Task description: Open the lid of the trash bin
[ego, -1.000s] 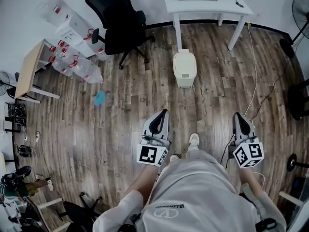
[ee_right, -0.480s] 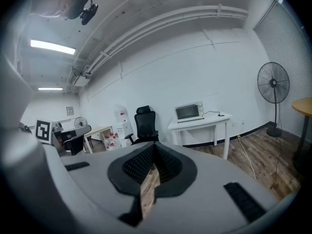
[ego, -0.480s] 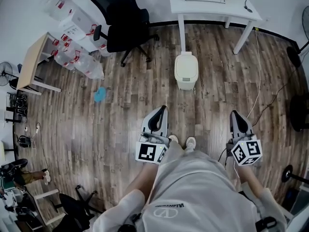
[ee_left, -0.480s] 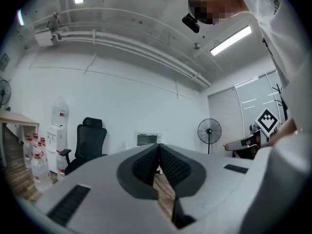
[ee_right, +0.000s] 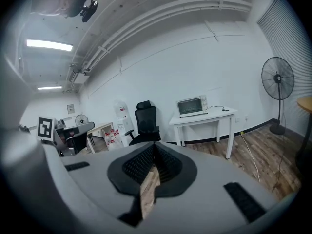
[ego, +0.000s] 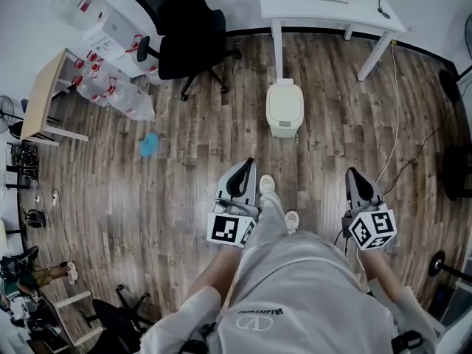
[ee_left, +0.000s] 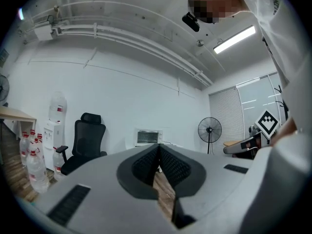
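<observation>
Floor (ego: pixel 184 198) with closed trash bin (ego: pixel 283 108) — head view; ceiling light (ee_right: pixel 48 44) — right gripper view.

The right gripper (ee_right: pixel 155 147) fills the lower frame, its tongs closed tip to tip with nothing between them. Beyond, at centre, a toaster oven (ee_right: pixel 191 106) sits on a white tabletop (ee_right: pixel 214 114). A black office chair (ee_right: pixel 145 122) stands left of it and a pedestal fan (ee_right: pixel 278 79) at the right edge, both on the wooden floor (ee_right: pixel 265 152).
</observation>
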{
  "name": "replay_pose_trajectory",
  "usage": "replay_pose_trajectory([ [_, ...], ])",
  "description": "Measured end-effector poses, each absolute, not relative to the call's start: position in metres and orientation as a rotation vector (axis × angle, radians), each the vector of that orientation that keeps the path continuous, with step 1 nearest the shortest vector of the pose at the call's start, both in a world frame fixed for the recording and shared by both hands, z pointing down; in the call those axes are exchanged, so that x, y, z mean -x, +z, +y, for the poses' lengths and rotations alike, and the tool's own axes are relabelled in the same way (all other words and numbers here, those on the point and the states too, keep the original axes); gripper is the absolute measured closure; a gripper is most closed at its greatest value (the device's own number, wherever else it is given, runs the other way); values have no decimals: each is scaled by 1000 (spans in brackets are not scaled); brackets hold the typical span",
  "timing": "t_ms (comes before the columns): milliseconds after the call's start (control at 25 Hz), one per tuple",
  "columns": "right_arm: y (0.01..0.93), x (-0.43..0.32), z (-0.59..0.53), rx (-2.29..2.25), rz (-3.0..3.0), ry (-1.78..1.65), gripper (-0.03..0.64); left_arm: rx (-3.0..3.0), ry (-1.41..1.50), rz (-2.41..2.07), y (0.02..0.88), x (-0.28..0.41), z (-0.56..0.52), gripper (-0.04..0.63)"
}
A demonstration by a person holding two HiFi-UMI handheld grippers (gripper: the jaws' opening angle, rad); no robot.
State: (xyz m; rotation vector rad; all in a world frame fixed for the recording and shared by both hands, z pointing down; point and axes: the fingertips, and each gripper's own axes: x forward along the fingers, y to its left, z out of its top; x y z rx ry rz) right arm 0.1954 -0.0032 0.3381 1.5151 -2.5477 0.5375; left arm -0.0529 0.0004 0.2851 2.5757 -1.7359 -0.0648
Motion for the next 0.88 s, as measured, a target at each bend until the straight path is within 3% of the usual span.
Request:
replay_pose_trajectory([
  [880, 374, -99, -173, -1552, -2439, 643, 600, -2646, 12, -1440, 333, 92, -193, 594],
])
